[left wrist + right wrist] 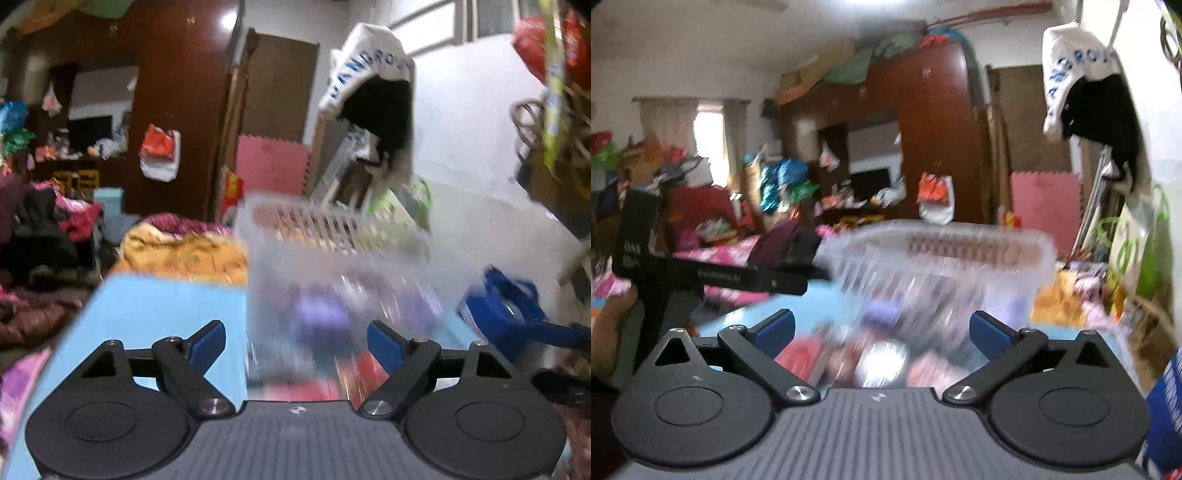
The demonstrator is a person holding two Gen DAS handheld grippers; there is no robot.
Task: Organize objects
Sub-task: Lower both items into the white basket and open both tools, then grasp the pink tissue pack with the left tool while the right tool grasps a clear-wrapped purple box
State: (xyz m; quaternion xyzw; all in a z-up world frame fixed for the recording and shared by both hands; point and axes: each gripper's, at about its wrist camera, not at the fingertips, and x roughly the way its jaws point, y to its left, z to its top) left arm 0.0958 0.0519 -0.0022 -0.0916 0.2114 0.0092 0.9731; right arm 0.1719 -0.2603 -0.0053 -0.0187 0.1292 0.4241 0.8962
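Observation:
A clear plastic basket (332, 236) with slotted walls stands on a light blue table (159, 306). Blurred small objects lie in it, purple (321, 317) and red (365, 365) among them. My left gripper (295, 343) is open and empty, fingers just in front of the basket's near wall. In the right wrist view the same basket (945, 254) holds blurred red, white and pink items (882, 358). My right gripper (882, 332) is open and empty above the basket's near side. The left gripper's black body (701, 277) shows at the left there.
A blue object (506, 310) sits right of the basket. Yellow bedding (177, 251) and piled clothes (48, 229) lie beyond the table. A brown wardrobe (923, 140), pink foam mat (1041, 195) and hanging white bag (373, 70) stand behind. Green-printed bags (1134, 243) crowd the right.

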